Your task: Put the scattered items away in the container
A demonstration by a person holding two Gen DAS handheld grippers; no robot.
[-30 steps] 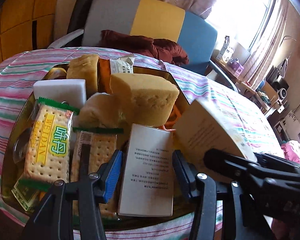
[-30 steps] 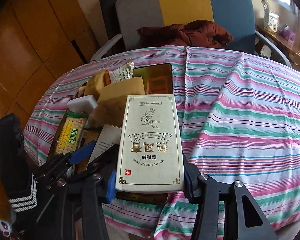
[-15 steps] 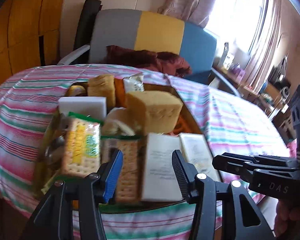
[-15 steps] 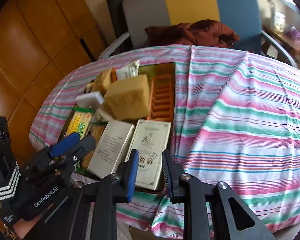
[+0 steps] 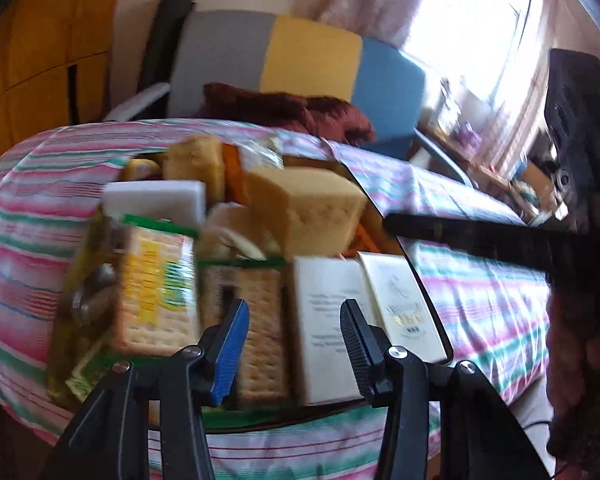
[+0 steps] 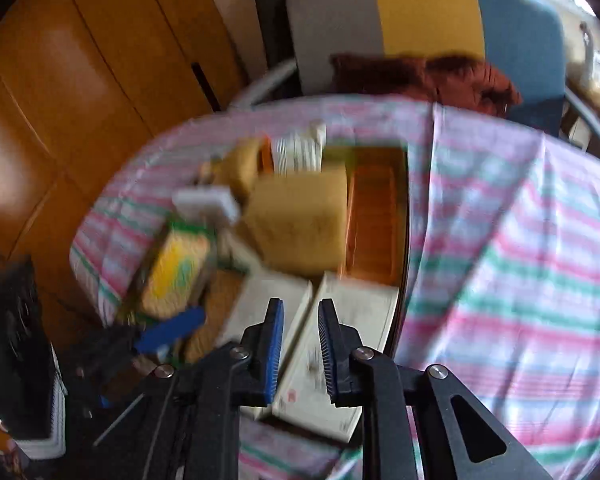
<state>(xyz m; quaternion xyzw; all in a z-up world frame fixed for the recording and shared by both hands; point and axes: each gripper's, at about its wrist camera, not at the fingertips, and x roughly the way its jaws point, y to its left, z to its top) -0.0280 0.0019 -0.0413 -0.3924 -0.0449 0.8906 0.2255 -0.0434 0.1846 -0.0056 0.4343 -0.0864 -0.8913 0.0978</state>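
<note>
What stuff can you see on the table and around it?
Shallow metal tray: one, dark gold, on the striped cloth.
Square yellow sponge blocks: two, in the tray.
White foam block: one, tray's far left.
Green-edged cracker packets: two, tray's near left.
Flat cream cardboard boxes: two, side by side, tray's near right.
Ridged orange plastic tray: one, tray's right side.
Striped tablecloth: one, pink, green, white.
Grey, yellow and blue chair: one, behind the table.
Dark red jacket: one, on the chair.
Left gripper: black, jaws closing, holding nothing.
Right gripper: black, shut, holding nothing.
</note>
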